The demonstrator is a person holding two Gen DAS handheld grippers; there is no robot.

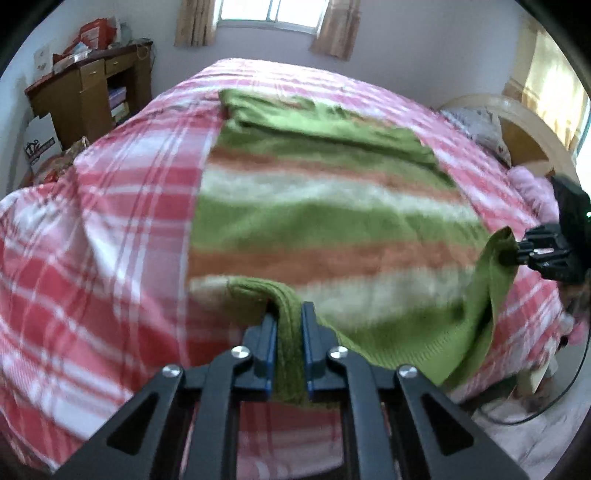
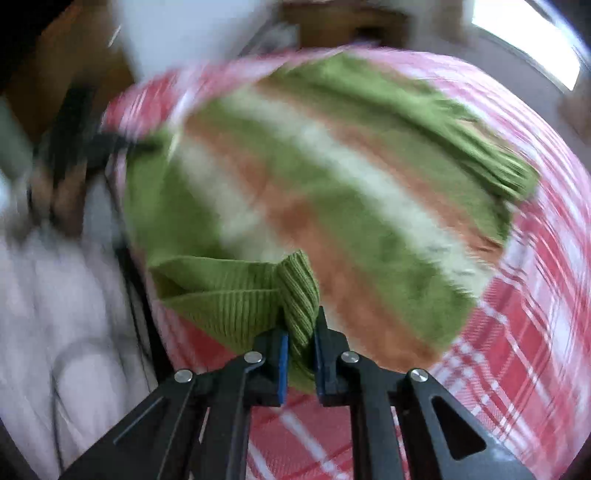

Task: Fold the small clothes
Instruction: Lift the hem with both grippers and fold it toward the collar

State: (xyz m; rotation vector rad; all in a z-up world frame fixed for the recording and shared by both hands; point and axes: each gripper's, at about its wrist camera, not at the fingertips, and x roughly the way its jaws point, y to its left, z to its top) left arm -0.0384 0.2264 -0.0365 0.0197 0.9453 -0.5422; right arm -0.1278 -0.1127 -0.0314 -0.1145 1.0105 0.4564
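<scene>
Jaws: left gripper [image 1: 289, 314] and right gripper [image 2: 300, 326] both pinching ribbed hem of green, orange and cream striped knit sweater [image 1: 314, 206]. Sweater lies on red-and-white plaid bedcover [image 1: 110, 221]; in left wrist view, right gripper at 3 o'clock.

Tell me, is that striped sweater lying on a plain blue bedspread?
No, the striped sweater lies on a bedspread checked in pink, red and white, with no blue in it.

One striped sweater [image 1: 332, 206], one plaid bedspread [image 1: 110, 229], two grippers, one wooden desk [image 1: 92, 88], one window [image 1: 273, 11]

Curtained window [image 1: 273, 14] above bed [image 1: 110, 206], wooden desk [image 1: 88, 92] left
</scene>
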